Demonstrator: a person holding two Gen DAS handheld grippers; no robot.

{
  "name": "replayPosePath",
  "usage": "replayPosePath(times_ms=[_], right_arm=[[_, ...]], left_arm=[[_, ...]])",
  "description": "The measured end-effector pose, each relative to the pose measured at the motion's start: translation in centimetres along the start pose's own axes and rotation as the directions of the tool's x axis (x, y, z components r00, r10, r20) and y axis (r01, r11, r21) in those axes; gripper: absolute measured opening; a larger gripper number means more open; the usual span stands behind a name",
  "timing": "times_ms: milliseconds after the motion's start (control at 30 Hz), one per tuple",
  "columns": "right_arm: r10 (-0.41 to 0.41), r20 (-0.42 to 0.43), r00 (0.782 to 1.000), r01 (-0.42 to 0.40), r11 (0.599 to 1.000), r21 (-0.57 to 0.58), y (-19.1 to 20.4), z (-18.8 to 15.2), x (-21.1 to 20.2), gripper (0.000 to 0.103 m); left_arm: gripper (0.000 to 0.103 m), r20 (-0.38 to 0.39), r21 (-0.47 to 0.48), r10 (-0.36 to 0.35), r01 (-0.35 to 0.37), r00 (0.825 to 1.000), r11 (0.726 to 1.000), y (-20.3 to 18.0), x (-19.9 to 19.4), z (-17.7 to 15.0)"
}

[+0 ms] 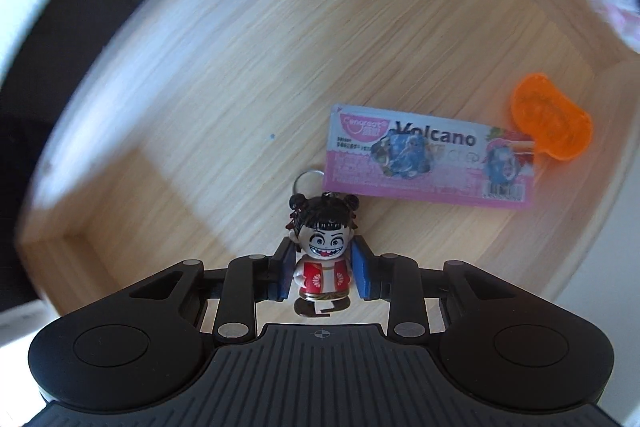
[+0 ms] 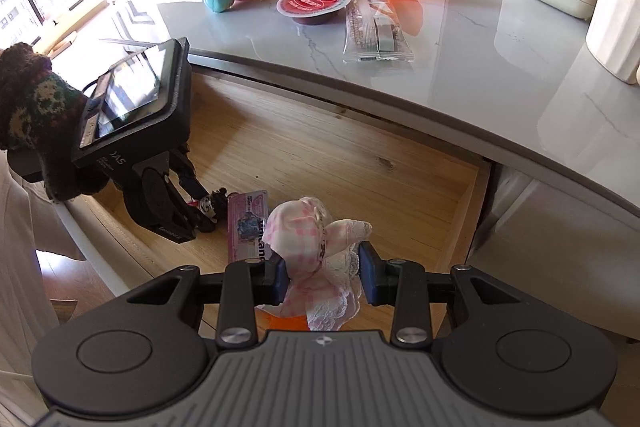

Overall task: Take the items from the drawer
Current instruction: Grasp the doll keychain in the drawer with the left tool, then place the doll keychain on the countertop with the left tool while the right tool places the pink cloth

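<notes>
The left gripper (image 1: 322, 267) points down into the open drawer (image 1: 224, 75), its pads closed on the keychain figure (image 1: 323, 247), whose long axis runs along the fingers, head far. The right gripper (image 2: 323, 275) is clamped on a pink cloth bundle (image 2: 316, 247) above the drawer's near right part. A snack packet (image 1: 432, 159) and an orange shell (image 1: 550, 121) lie on the drawer floor, far right of the left gripper.

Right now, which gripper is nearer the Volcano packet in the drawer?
Left. The left gripper holds a figurine keychain right beside the Volcano packet; the right gripper holds a pink cloth item above it.
</notes>
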State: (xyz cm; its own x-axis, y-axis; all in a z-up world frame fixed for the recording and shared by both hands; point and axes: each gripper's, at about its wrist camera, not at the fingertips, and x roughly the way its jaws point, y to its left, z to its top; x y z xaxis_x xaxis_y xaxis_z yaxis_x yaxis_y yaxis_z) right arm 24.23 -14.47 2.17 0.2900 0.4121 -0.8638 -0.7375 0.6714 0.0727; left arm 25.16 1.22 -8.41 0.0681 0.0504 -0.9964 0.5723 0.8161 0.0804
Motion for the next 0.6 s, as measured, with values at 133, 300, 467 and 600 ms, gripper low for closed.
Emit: replayPosePath(times_ms=[133,300,467,600], right_arm=[[-0.017,-0.012,1.000,0.017,1.000,-0.008,0.0,-0.3,0.3,0.034],[-0.026,0.009,1.000,0.026,1.000,0.000,-0.1,-0.4,-0.2,0.034],[-0.043,0.051,0.998,0.041,0.998,0.047,0.1,0.7,-0.9,0.034],[-0.021,0.071,0.997,0.016,0.997,0.069,1.8,1.8,-1.3,0.034]], left_arm=[[0.033,0.216,-0.066,-0.041,0.056,0.976,0.996,0.3,-6.5,-2.7],[0.033,0.680,-0.288,0.053,0.200,0.731,0.936,2.1,-17.8,-6.4],[0.034,0.760,-0.526,0.387,0.144,0.523,0.838,8.6,-22.7,-5.9],[0.034,0.699,-0.613,0.459,0.130,0.549,0.779,14.1,-19.8,-3.8]])
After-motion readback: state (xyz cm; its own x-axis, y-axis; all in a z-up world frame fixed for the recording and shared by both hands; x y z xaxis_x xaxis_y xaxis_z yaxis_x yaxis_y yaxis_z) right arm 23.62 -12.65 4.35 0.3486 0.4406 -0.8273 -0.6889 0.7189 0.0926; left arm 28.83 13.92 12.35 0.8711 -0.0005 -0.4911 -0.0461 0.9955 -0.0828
